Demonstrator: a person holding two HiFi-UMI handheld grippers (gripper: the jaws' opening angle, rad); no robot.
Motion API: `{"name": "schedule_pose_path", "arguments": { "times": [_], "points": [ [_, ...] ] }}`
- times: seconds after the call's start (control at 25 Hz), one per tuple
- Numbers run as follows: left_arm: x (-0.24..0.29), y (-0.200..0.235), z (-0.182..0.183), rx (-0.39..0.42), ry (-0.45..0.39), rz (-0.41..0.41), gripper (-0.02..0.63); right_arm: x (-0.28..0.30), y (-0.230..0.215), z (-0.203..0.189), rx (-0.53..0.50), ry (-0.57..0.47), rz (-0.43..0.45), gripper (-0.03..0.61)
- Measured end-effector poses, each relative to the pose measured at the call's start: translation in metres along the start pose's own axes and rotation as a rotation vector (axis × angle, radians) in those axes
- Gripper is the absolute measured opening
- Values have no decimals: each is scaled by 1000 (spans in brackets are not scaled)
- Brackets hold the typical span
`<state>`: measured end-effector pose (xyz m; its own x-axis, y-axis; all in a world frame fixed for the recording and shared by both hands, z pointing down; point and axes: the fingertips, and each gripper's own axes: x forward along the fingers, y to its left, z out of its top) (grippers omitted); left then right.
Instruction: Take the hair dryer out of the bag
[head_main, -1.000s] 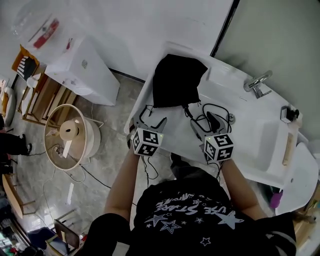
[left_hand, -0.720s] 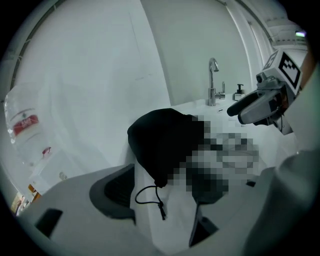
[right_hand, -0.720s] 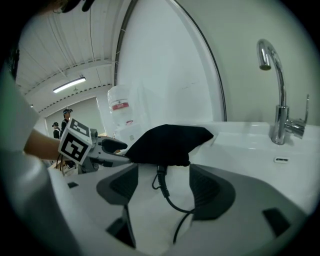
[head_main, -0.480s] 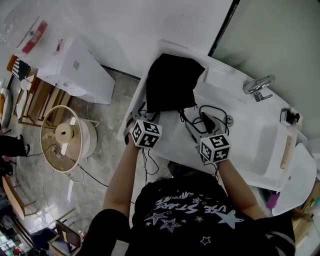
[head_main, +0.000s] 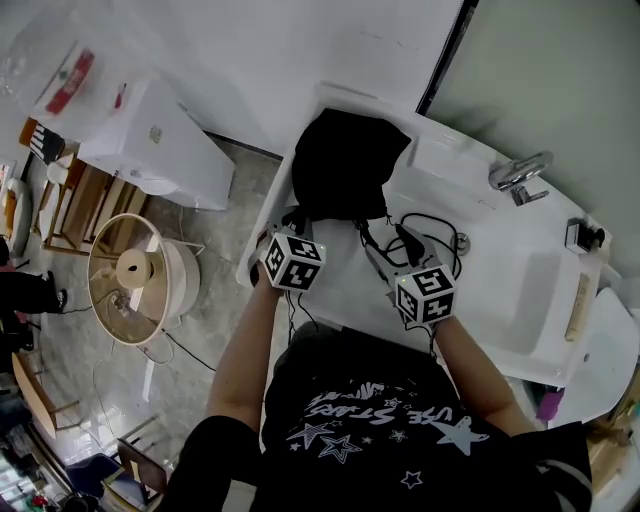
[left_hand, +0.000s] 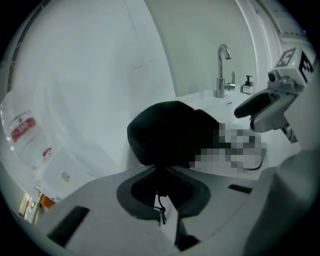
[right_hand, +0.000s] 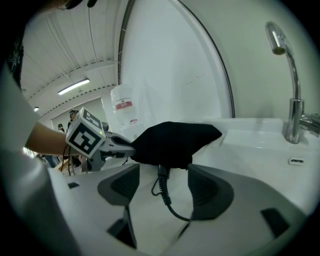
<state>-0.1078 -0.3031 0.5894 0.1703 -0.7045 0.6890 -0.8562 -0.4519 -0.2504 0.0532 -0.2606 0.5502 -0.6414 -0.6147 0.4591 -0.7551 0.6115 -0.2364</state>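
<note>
A black bag (head_main: 345, 165) lies on the white sink counter (head_main: 500, 290), bulging; whatever is inside is hidden. A black coiled cord (head_main: 428, 232) runs out from under its near edge. My left gripper (head_main: 298, 218) is at the bag's near left edge; its jaws have just been closing and now stand shut (left_hand: 161, 172) on that bag edge (left_hand: 165, 140), a thin drawstring (left_hand: 160, 210) dangling below. My right gripper (head_main: 392, 250) stands open just short of the bag (right_hand: 172, 142), the cord (right_hand: 163, 192) lying between its fingers (right_hand: 210, 192) without touching them.
A chrome faucet (head_main: 520, 172) stands at the back right of the counter, also tall in the right gripper view (right_hand: 292, 85). The counter's left edge drops to the floor, where a round wooden spool (head_main: 140, 275) and a white box (head_main: 160, 145) sit.
My left gripper went forward to the bag's near edge and its open jaws closed on it. The right gripper shifted only slightly and stays open over the cord.
</note>
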Motion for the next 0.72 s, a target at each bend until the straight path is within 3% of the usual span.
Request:
{"name": "schedule_pose_path", "arguments": {
  "times": [0.36,0.72],
  "points": [
    [-19,5,30,-86,-68,-120,26,20,25,-1,-49,34,4,192],
    [-28,1,58,-156,-137,-214,26,58,42,-3,-150,110,14,156]
  ]
}}
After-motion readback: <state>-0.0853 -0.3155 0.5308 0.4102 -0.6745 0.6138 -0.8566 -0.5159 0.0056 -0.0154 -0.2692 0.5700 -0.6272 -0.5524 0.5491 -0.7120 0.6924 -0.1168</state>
